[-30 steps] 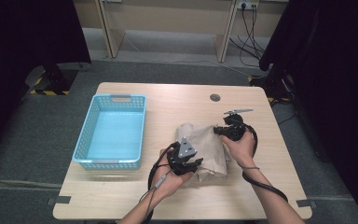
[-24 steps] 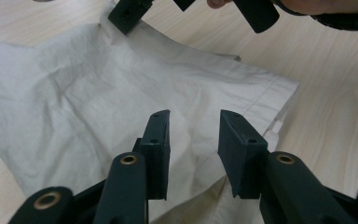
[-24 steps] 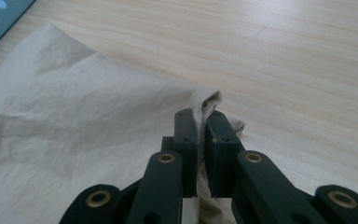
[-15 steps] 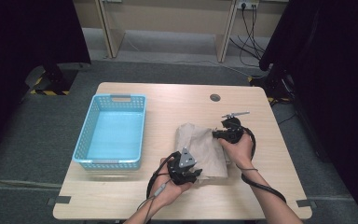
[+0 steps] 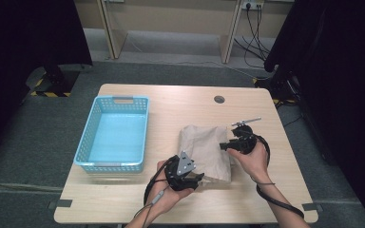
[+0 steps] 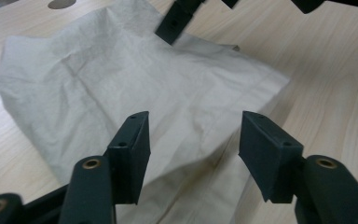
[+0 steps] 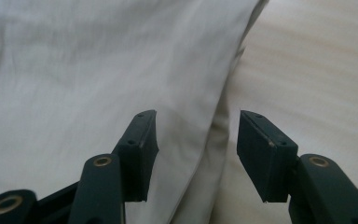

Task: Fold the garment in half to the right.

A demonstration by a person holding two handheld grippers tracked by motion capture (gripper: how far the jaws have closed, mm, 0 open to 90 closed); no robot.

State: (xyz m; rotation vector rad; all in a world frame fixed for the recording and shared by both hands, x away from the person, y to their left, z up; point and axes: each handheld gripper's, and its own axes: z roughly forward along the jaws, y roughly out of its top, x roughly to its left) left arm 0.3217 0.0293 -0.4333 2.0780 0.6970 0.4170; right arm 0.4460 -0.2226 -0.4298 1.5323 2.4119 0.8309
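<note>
- Left gripper [image 5: 196,179], held in the person's left hand [image 5: 168,192], sits at the near edge of the folded beige crinkled paper bag [image 5: 206,152]; its jaws have just been opening and now stand spread, pads clear of the paper.
- From the left gripper view, the spread jaws of that gripper [image 6: 193,154] frame the bag's near end [image 6: 135,93], with paper under the gap but no pinch on it.
- Right gripper [image 5: 224,146], in the right hand [image 5: 252,159], lies at the bag's 3 o'clock edge; its jaws have also just been opening and stand apart.
- In the right gripper view, the gripper [image 7: 196,154] straddles the bag's folded side edge [image 7: 98,70]: one jaw over paper, the other over bare wood, neither pressing.
- Bag lies flat on the light wooden table [image 5: 171,109], right of centre, long axis running from 12 to 6 o'clock.
- At the bag's 9 o'clock, well apart, stands a light blue plastic lattice basket [image 5: 86,147], with a strip of bare wood between them.
- At the bag's 12 o'clock there is open tabletop up to a round dark cable hole [image 5: 219,99].
- At 3 o'clock, bare wood runs from the right hand to the table's edge.
- At 6 o'clock, the near table edge is close behind the left hand.
</note>
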